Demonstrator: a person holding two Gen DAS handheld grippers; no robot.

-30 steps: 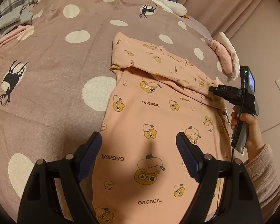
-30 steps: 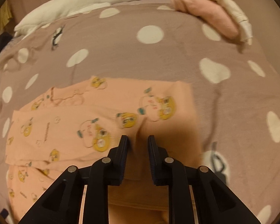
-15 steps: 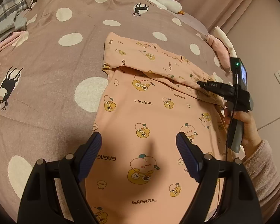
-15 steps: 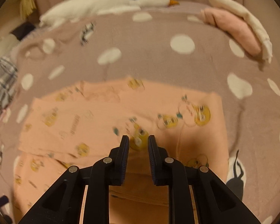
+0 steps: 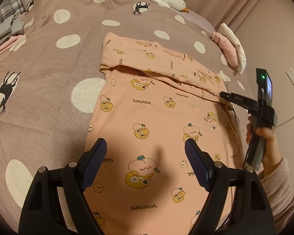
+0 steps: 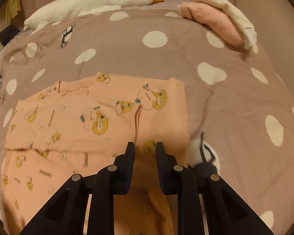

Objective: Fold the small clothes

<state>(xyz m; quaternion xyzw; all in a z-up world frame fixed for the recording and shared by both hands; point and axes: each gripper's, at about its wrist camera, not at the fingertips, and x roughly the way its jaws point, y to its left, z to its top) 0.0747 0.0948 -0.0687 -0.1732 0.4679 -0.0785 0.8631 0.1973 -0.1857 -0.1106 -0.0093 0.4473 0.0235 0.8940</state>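
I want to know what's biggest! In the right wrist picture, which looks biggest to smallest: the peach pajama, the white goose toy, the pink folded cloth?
1. Peach pajama, though it lies nearest the camera.
2. White goose toy.
3. Pink folded cloth.

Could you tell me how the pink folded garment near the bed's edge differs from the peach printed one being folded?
The pink folded garment is plain, while the peach printed garment carries cartoon ducks and GAGAGA lettering. The pink one is a compact bundle with a cream piece lying against it; the peach one lies mostly flat with only its top section folded over. Both rest on the dotted bedspread.
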